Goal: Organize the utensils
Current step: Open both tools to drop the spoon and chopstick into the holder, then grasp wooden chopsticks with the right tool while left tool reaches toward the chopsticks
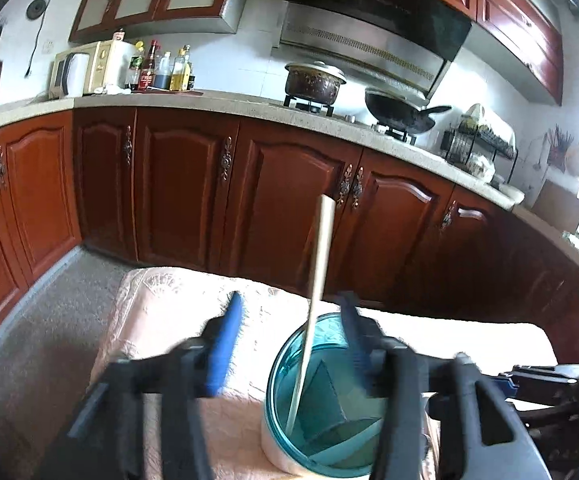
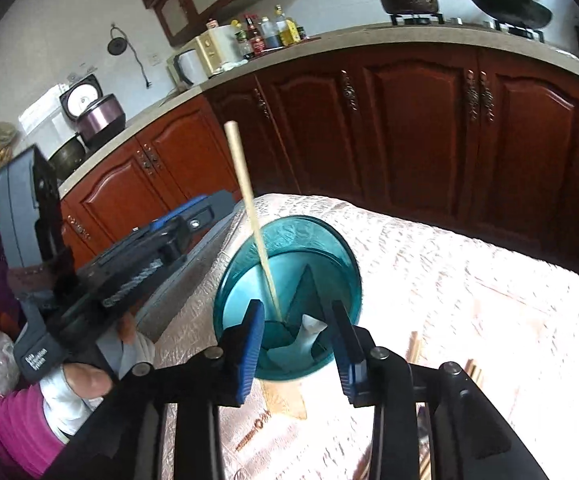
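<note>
A teal see-through utensil holder (image 1: 325,400) stands on a table with a pale pink cloth (image 1: 161,320). One pale chopstick (image 1: 319,264) leans upright in it. My left gripper (image 1: 289,340) is open just above the holder's rim, with the chopstick between its blue fingers (image 1: 225,344), untouched. In the right wrist view the holder (image 2: 289,296) has inner dividers and a white utensil (image 2: 309,334) lying in it, beside the chopstick (image 2: 249,208). My right gripper (image 2: 299,344) is open and empty just over the holder's near rim. The left gripper's body (image 2: 101,272) shows at the left.
More chopsticks (image 2: 473,372) lie on the cloth (image 2: 469,288) at the right, partly hidden by my right gripper. Red-brown kitchen cabinets (image 1: 193,184) stand behind the table, under a counter with a stove, pots, bottles and a microwave. The table's far edge is close behind the holder.
</note>
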Motion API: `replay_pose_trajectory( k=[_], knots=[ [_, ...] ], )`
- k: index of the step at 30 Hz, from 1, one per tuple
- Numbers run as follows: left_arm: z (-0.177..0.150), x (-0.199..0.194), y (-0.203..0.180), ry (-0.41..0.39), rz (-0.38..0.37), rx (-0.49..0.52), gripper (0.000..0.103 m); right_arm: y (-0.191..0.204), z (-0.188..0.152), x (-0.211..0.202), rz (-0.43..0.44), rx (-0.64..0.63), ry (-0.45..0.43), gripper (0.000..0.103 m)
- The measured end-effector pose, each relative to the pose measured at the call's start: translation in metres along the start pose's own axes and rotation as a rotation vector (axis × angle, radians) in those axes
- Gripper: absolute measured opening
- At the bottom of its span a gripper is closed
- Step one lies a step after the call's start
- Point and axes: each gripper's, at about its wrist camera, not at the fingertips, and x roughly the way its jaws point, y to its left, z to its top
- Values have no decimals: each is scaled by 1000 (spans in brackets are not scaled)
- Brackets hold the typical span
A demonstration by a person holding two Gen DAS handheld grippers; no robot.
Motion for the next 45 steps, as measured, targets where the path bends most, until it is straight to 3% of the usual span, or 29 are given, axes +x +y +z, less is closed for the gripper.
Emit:
replay_pose_trajectory(
  k=[9, 18, 31, 39, 45],
  knots=[
    [-8, -26, -10, 53, 27, 24, 62, -13, -19, -32, -21, 53, -21, 45],
    [-39, -38, -30, 150, 54, 70, 64, -40, -52, -55, -113, 85, 15, 45],
    [-83, -41, -52, 276, -38, 89, 70, -100, -103, -44, -212, 212, 113, 45],
    [-110, -27, -68, 361, -78, 125, 70, -116, -108, -11, -195, 239, 168, 41],
    [-123, -14, -72, 410, -77, 127, 70, -90, -104, 14, -101, 180, 230, 38]
  ],
)
